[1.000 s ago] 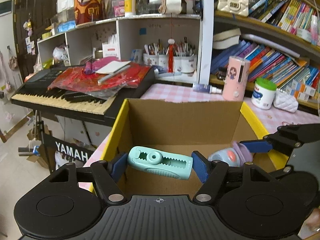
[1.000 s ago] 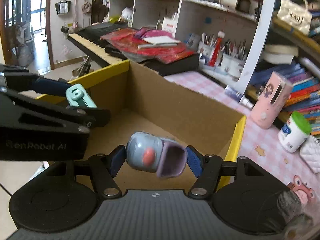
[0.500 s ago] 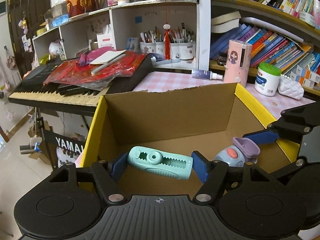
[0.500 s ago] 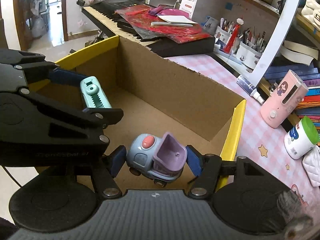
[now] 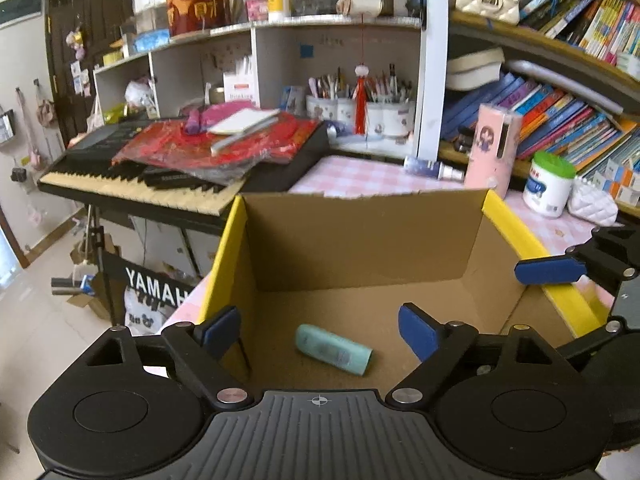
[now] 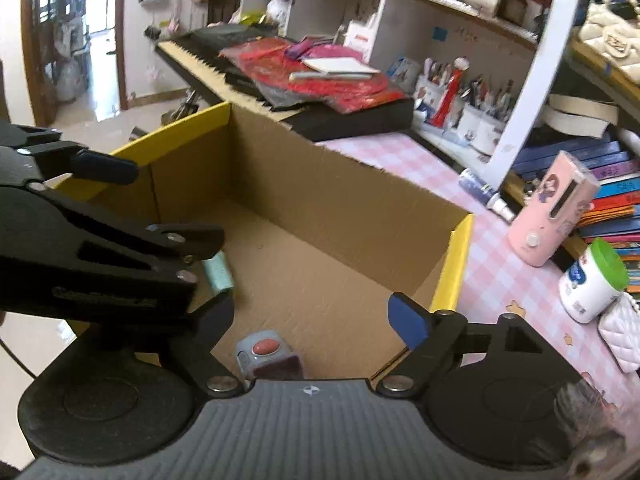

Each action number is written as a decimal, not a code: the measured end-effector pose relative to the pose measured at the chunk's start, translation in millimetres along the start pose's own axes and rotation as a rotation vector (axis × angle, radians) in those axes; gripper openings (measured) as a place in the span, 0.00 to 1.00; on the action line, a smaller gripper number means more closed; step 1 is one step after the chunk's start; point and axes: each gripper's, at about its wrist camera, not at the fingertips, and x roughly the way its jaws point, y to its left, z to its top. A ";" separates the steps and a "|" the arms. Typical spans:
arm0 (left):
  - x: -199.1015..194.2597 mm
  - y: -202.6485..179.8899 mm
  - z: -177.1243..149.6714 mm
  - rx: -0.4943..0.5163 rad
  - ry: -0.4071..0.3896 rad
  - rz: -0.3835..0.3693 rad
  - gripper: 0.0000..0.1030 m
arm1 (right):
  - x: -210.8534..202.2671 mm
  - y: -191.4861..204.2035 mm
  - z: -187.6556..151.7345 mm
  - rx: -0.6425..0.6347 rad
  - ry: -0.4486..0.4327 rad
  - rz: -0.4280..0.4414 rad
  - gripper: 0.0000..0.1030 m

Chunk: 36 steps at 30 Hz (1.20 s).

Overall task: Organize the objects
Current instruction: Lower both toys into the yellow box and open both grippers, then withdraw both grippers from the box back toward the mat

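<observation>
We have just spread both sets of jaws: the left gripper (image 5: 320, 330) and right gripper (image 6: 316, 320) hang empty. The teal clip (image 5: 333, 349) and toy car (image 6: 267, 354), clamped moments ago, now lie on the cardboard box (image 5: 360, 240) floor, lower centre.

- We are holding the left gripper (image 5: 320, 330) tilted downward, its jaws having just been opening; nothing is sitting between the blue pads (image 5: 416, 334) now.
- We are holding the right gripper (image 6: 316, 322) tilted downward too, jaws likewise just opening, nothing clamped; its left finger is hiding behind the other gripper's body in the right wrist view.
- We are keeping the two grippers side by side and close: the left one (image 6: 100, 248) is filling the left of the right wrist view, and a right gripper finger (image 5: 552, 270) is showing at the right edge of the left wrist view.
</observation>
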 end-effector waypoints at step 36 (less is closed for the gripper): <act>-114.2 28.8 -72.2 -0.075 -0.016 -0.061 0.96 | -130.2 57.5 -81.8 0.346 -0.116 -0.294 0.82</act>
